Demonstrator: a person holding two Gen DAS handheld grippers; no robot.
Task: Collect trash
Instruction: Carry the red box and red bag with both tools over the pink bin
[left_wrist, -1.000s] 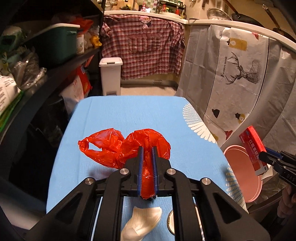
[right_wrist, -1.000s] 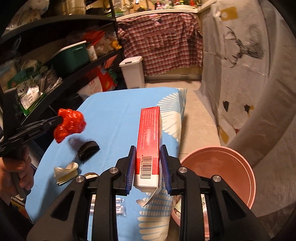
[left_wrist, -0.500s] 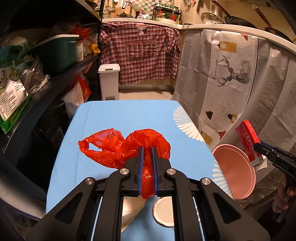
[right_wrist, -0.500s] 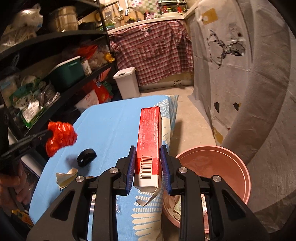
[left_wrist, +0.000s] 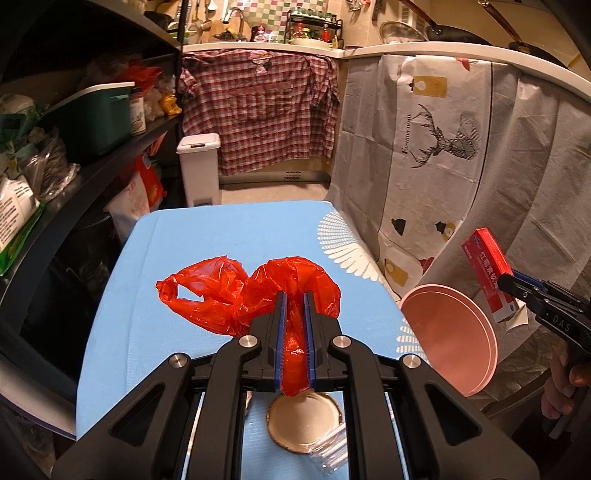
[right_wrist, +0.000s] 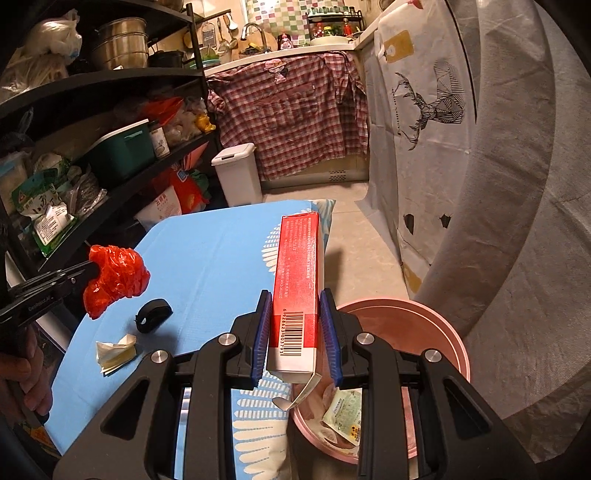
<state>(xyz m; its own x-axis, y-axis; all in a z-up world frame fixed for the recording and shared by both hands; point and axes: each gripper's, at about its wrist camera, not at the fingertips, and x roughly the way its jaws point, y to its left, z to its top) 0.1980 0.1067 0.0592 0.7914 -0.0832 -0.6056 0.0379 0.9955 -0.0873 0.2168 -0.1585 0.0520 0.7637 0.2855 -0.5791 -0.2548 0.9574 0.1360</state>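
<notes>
Red carton (right_wrist: 297, 295) in right gripper (right_wrist: 295, 339) above pink bin (right_wrist: 436, 325)

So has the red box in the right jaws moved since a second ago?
Yes. The red box has shifted right, off the blue table edge and toward the pink bin.

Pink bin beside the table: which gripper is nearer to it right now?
Right. The right gripper, shut on the red box, hangs at the pink bin, over its near rim. The left gripper, shut on the red plastic bag, is over the blue table, farther away.
</notes>
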